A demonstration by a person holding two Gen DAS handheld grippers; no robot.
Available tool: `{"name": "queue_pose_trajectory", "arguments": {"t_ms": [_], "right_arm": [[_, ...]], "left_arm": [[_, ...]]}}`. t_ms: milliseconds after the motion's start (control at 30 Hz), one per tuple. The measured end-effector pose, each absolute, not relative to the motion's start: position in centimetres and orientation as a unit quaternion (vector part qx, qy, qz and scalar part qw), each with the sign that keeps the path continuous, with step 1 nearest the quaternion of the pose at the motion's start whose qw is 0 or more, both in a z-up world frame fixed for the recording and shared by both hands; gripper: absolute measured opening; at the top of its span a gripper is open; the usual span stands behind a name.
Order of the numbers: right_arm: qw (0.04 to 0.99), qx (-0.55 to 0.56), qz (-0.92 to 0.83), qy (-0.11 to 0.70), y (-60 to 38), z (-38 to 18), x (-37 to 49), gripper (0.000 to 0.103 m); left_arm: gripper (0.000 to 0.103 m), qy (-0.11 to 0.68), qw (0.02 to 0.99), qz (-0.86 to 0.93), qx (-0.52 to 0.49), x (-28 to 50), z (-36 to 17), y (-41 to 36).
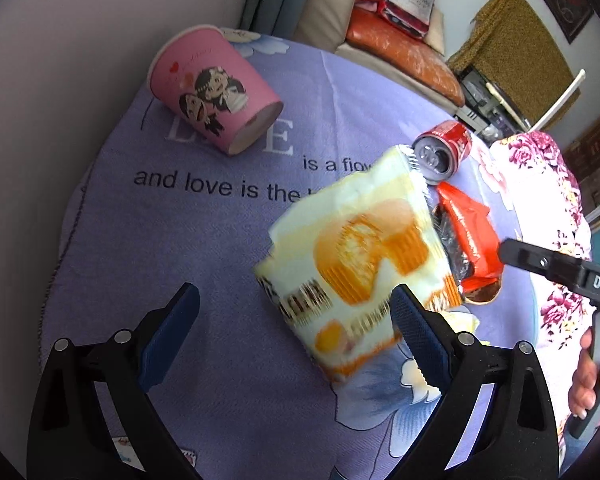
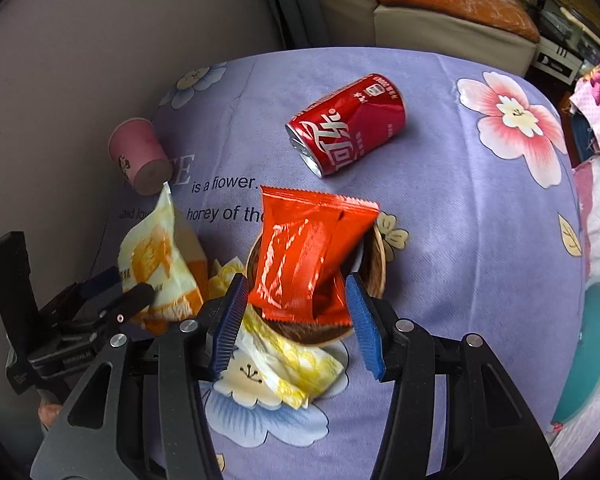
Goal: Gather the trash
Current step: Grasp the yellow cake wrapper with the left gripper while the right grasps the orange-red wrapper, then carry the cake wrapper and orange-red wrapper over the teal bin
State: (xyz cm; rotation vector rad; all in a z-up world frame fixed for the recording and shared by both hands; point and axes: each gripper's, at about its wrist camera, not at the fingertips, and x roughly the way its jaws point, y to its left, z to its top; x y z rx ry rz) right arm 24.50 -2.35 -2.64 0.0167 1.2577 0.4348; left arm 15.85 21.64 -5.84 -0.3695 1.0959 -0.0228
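The right claw (image 2: 296, 320) stood half open around the red wrapper (image 2: 304, 256), which leaned in the bowl (image 2: 376, 268). Left of the bowl, the left claw (image 1: 296, 332) stood wide open by the yellow wrapper (image 1: 356, 256).

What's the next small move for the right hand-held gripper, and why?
Probably lower the right hand-held gripper slightly: the red wrapper stands tilted between its pads, lower end over the brown basket, not yet lying inside it.

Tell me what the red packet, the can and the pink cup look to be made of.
Red packet: glossy foil-like plastic film, with bright creased glints and a crimped edge.
Can: painted metal, probably aluminium, with a bare silvery rim.
Pink cup: matte printed paper, apparently.
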Motion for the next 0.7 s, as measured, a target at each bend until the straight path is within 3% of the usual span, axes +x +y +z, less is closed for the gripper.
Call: {"name": "queue_pose_trajectory", "arguments": {"t_ms": [267, 333, 433, 500, 633, 700], "right_arm": [[0.779, -0.004, 0.190, 0.597, -1.2, -5.1, 25.7, 0.049], [0.781, -0.008, 0.189, 0.595, -1.2, -5.4, 25.6, 0.034], [0.789, -0.002, 0.192, 0.584, -1.6, -5.2, 25.2, 0.028], [0.793, 0.003, 0.196, 0.576, -1.9, -4.8, 24.8, 0.027], [0.801, 0.018, 0.206, 0.562, -3.1, -3.2, 23.9, 0.027], [0.802, 0.026, 0.211, 0.558, -3.7, -2.5, 23.5, 0.027]], "left_arm": [[0.096, 0.525, 0.832, -0.024, -0.179, 16.2, -7.0, 20.9], [0.096, 0.527, 0.831, -0.029, -0.174, 16.1, -7.1, 20.5], [0.096, 0.525, 0.833, -0.032, -0.171, 16.2, -7.0, 20.0], [0.088, 0.517, 0.839, -0.031, -0.166, 16.0, -6.7, 19.5], [0.051, 0.508, 0.845, -0.036, -0.161, 15.5, -6.2, 18.6], [0.045, 0.502, 0.850, -0.028, -0.159, 15.1, -5.8, 18.4]]}}
